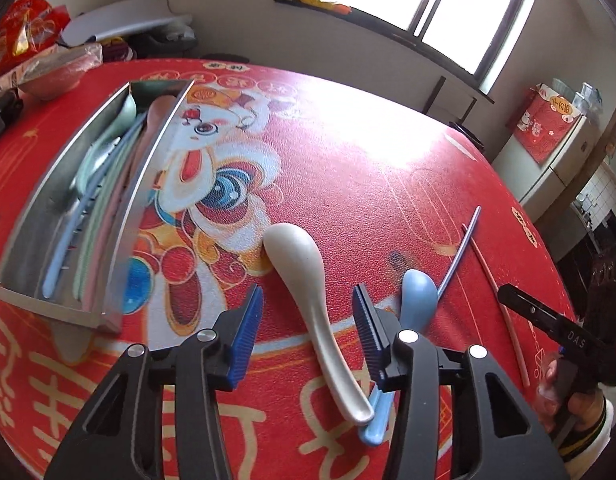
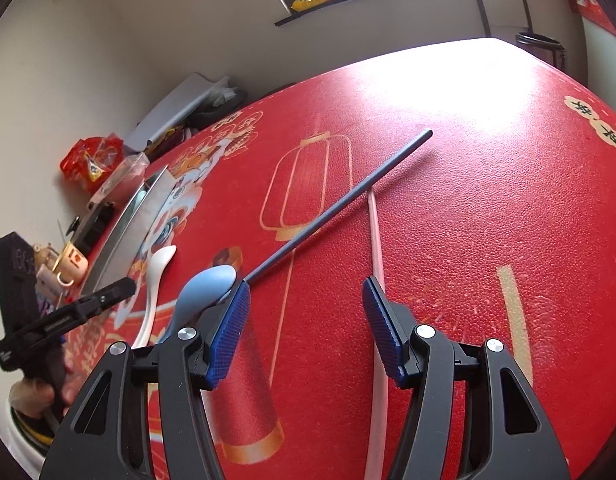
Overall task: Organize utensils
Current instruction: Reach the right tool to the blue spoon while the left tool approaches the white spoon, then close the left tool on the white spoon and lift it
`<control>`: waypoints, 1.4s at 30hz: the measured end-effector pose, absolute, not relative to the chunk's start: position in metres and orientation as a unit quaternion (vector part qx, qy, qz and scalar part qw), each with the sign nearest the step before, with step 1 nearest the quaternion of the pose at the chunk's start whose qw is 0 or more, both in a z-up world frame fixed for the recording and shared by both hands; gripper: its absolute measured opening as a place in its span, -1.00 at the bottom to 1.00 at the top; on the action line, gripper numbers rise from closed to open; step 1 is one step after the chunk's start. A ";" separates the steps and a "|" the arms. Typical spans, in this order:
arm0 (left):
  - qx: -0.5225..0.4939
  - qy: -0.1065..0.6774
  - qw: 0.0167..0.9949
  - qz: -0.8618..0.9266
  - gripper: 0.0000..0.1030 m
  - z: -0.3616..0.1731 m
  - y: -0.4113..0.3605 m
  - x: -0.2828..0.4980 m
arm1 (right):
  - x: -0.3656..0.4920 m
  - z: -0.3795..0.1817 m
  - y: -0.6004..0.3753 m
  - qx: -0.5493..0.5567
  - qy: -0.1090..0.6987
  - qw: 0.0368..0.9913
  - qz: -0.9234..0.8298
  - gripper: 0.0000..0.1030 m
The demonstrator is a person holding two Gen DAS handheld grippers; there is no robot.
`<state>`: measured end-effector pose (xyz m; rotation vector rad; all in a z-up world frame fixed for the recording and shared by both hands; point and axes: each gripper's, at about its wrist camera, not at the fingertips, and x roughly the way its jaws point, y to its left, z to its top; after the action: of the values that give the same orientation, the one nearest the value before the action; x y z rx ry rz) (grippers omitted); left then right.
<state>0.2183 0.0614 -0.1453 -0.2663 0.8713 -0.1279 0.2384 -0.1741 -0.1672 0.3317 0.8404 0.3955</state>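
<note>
A white spoon (image 1: 308, 288) lies on the red tablecloth, its handle between the open jaws of my left gripper (image 1: 308, 300). A blue spoon (image 1: 418, 296) lies just right of it, handle crossing under the white one. A blue chopstick (image 1: 460, 252) and a pink chopstick (image 1: 504, 312) lie further right. A metal tray (image 1: 148, 184) at the left holds several pastel utensils. My right gripper (image 2: 306, 296) is open and empty above the cloth, between the blue chopstick (image 2: 340, 204) and the pink chopstick (image 2: 376, 248). The blue spoon (image 2: 204, 288) and white spoon (image 2: 156, 272) lie to its left.
The table (image 1: 348, 168) is round with a red printed cloth. A bowl (image 1: 48, 80), red bags (image 1: 20, 32) and clutter sit at the far left edge. A mug (image 2: 70, 264) stands beyond the tray (image 2: 136, 220). A window is behind, a cabinet at right.
</note>
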 end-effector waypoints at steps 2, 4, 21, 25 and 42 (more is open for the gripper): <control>-0.136 0.433 0.890 -0.057 -0.25 -0.152 0.061 0.228 | 0.238 -0.167 -0.174 0.158 0.400 0.882 0.194 0.11; -0.155 0.440 0.883 -0.056 -0.29 -0.157 0.064 0.236 | 0.238 -0.167 -0.173 0.159 0.400 0.881 0.196 0.11; -0.079 0.441 0.889 -0.099 -0.67 -0.151 0.024 0.239 | 0.240 -0.171 -0.179 0.177 0.406 0.874 0.201 0.11; -0.025 0.449 0.888 -0.096 -0.67 -0.157 0.012 0.228 | 0.241 -0.171 -0.180 0.178 0.407 0.873 0.201 0.11; 0.050 0.434 0.892 -0.120 -0.77 -0.162 0.000 0.206 | 0.244 -0.172 -0.179 0.185 0.412 0.869 0.204 0.11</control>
<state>0.2059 0.0001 -0.1618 0.1037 0.9006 -0.2486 0.2436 -0.1795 -0.1720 0.3877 0.8611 0.4275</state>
